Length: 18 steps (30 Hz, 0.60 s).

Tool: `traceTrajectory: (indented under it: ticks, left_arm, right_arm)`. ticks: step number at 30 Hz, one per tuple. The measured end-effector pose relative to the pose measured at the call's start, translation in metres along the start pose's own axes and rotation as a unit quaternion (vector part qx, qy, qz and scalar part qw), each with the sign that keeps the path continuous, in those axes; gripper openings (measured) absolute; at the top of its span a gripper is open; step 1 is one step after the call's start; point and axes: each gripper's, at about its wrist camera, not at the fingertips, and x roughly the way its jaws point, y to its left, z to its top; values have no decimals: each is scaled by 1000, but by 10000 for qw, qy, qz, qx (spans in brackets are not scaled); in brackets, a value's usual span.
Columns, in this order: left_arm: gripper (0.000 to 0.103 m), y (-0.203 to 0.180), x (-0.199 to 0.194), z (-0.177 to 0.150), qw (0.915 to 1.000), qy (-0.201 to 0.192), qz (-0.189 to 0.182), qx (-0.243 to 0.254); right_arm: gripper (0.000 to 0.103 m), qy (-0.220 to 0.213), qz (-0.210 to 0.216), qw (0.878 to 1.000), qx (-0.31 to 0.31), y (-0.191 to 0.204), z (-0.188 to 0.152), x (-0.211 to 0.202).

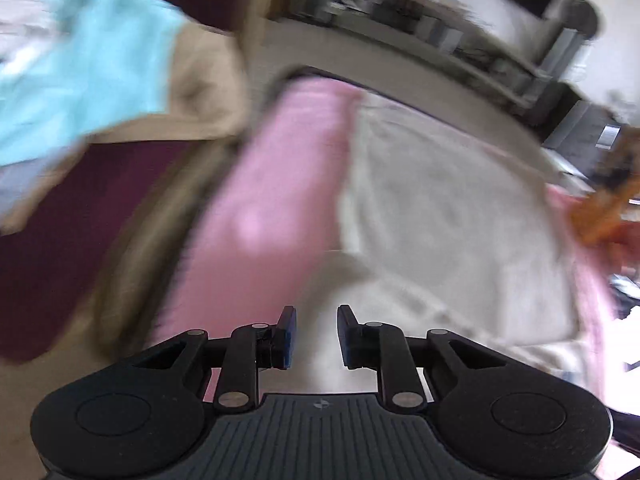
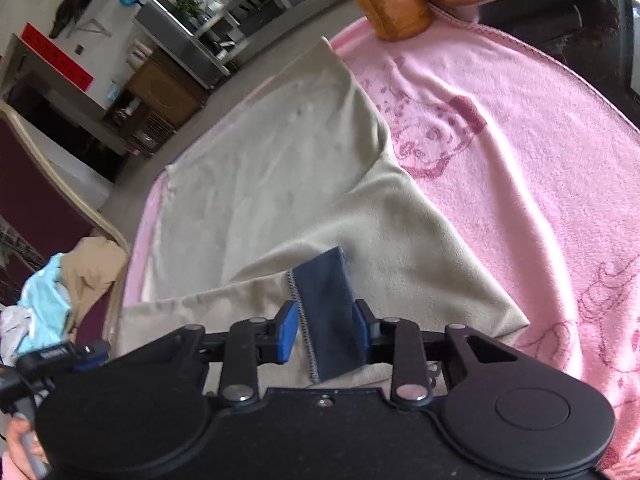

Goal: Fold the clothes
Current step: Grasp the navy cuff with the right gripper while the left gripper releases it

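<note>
Right tongs point(image 2: 326, 330) pinch the navy cuff point(image 2: 330, 316); left tongs point(image 1: 316, 336) hover apart.

Soft, even daylight in both fisheye views; left wrist heavily motion-blurred, right wrist sharp, edges bowed.

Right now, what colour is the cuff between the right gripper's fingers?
Navy blue cuff on the beige garment; clearest in the right wrist view.

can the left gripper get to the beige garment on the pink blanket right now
Probably yes. The left gripper is open and empty, and the beige garment lies spread on the pink blanket just ahead of its fingers, nothing between, though that view is blurred.
</note>
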Motion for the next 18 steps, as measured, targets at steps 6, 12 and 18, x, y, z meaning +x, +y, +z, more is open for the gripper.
traceTrajectory:
  ticks: [6, 12, 18]
  left_arm:
    - [23, -7, 51, 12, 9953, 246, 872, 352]
    - [23, -3, 26, 8, 9830, -307, 1788, 273]
    - [31, -20, -15, -40, 9913, -90, 1184, 573]
  right_arm:
    - [31, 173, -240, 9995, 50, -2, -1, 13]
    - [31, -9, -403, 9990, 179, -11, -1, 6]
    - [31, -137, -336, 9993, 129, -12, -2, -2]
